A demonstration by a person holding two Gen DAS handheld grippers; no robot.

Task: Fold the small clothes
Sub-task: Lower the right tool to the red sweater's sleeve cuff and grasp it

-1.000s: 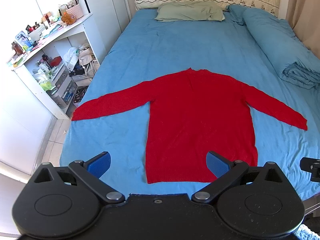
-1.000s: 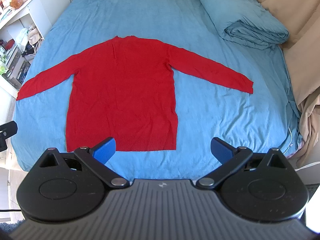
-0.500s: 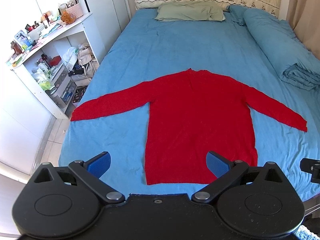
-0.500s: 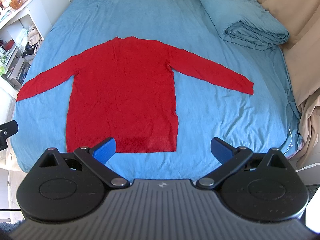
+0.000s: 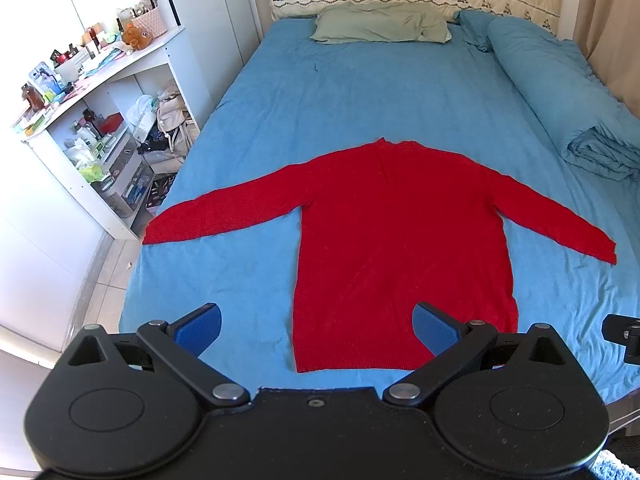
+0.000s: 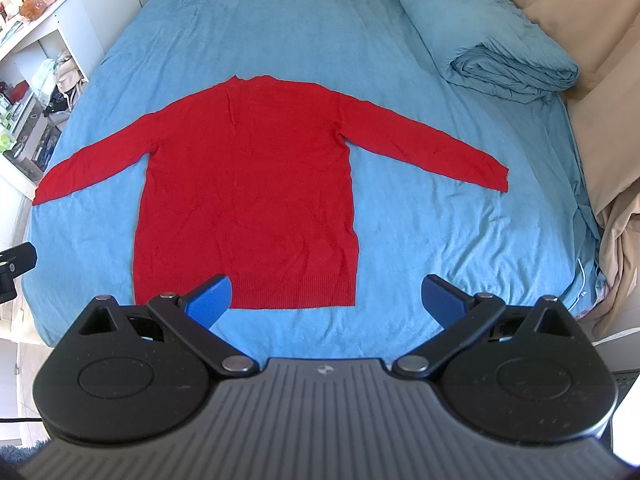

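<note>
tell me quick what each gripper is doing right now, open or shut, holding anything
Left gripper: open, holding nothing, above the hem of the red sweater.
Right gripper: open, holding nothing, above the hem.

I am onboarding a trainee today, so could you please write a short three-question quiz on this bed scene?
1. True or false: the red sweater lies flat with both sleeves spread out.
2. Which grippers are open? A) left gripper only B) right gripper only C) both
3. Fill in: the folded duvet lies on the bed's ____ side.

Key: 1 true; 2 C; 3 right.
</note>
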